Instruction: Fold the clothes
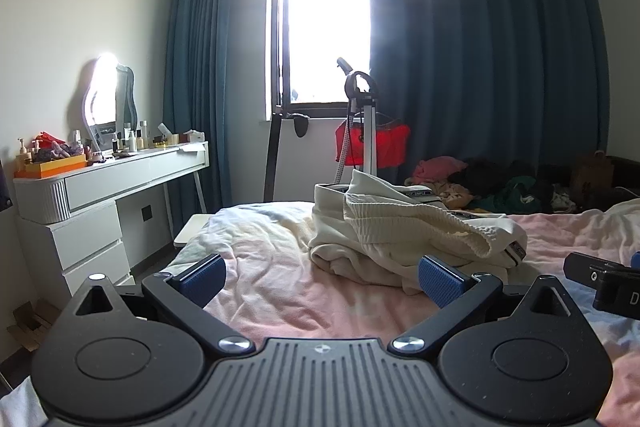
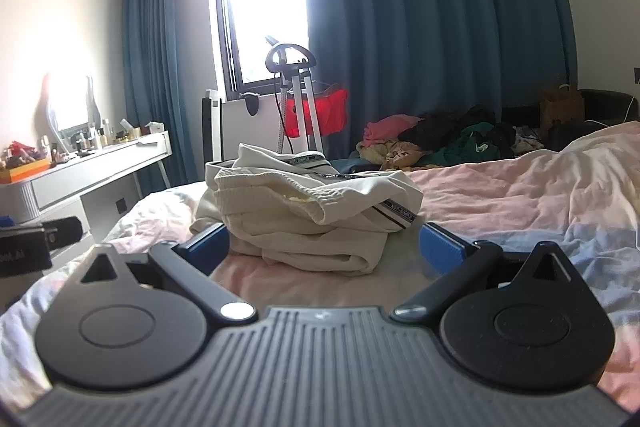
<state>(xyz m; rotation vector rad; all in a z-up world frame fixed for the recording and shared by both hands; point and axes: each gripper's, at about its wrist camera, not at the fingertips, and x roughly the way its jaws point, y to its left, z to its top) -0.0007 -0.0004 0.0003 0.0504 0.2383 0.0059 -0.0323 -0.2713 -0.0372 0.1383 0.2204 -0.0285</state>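
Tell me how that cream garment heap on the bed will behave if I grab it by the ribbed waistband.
The cream garment looks soft and floppy: it lies in slumped folds, so lower layers will likely trail. The ribbed waistband looks thick, probably a secure pinch. Both the left gripper and right gripper are open.

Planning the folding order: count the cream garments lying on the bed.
1 visible: the cream garment lies crumpled mid-bed, just ahead of both open grippers. More could be bundled inside it.
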